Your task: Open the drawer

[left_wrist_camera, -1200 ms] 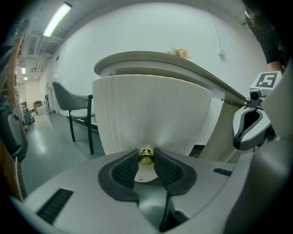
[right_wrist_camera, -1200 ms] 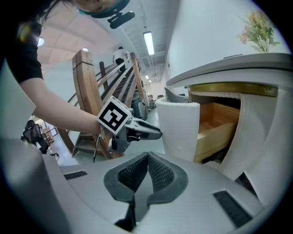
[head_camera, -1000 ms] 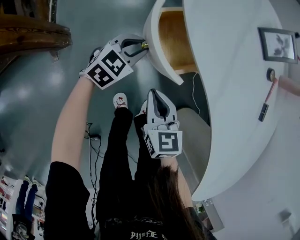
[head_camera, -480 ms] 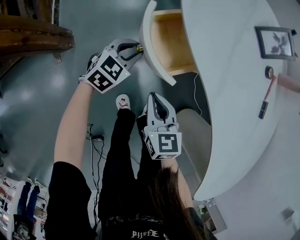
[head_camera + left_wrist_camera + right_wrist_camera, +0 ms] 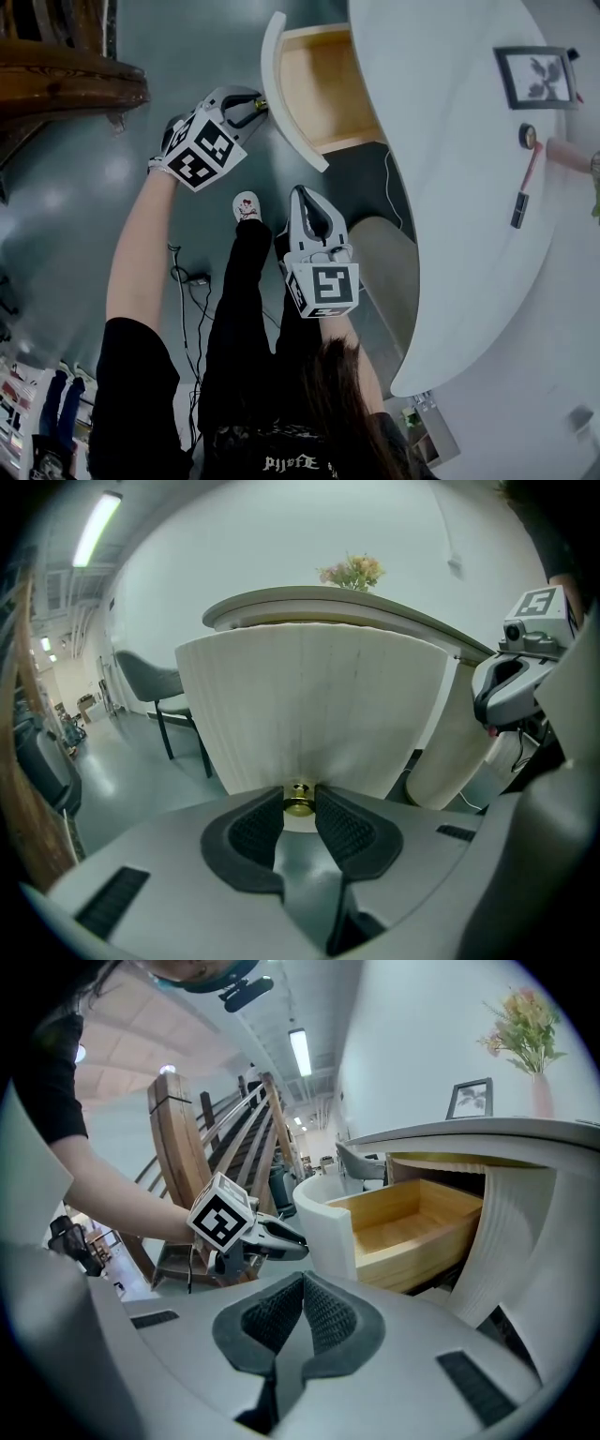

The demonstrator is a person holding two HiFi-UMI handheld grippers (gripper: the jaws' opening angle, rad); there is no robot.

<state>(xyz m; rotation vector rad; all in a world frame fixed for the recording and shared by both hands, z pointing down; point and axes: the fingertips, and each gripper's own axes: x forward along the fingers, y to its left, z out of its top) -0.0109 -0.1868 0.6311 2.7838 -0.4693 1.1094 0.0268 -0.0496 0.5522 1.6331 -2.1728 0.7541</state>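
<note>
Left gripper (image 5: 255, 106) clamped on brass knob (image 5: 299, 799); drawer (image 5: 281, 94) stands open. Right gripper (image 5: 301, 192) closed, empty.

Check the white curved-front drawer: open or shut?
Open: the white curved-front drawer stands out from the white desk, bare wooden inside showing; left gripper grips its brass knob.

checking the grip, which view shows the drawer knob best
Left gripper view: the brass knob sits close up between the left gripper's pads. The head view shows only a small glint; in the right gripper view that gripper hides it.
</note>
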